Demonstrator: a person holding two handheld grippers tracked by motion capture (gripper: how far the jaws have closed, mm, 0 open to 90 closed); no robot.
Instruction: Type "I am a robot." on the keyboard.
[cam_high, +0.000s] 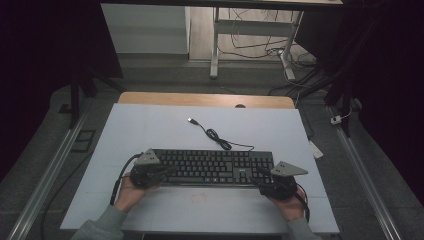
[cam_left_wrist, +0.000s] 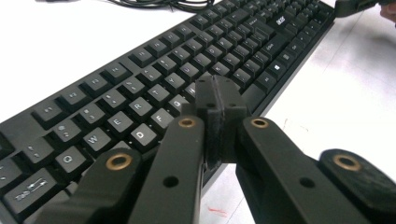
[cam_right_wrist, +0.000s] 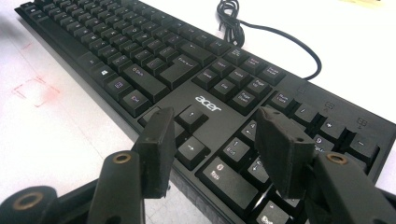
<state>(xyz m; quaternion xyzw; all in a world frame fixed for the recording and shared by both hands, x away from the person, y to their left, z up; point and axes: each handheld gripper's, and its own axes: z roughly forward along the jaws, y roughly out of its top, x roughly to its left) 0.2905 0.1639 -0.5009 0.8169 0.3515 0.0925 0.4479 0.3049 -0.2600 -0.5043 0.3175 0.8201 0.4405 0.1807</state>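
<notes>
With the left gripper (cam_left_wrist: 219, 100) closed empty over the Acer keyboard's (cam_high: 210, 166) letter keys and the right gripper (cam_right_wrist: 219, 140) half open over its arrow keys, a careless press could skid that keyboard across the desk (cam_high: 150, 125).

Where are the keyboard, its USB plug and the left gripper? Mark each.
keyboard (cam_high: 210, 166): high view, middle of the key field.
USB plug (cam_high: 191, 120): high view, cable's free end.
left gripper (cam_left_wrist: 219, 100): left gripper view, tips of the closed jaws.
</notes>
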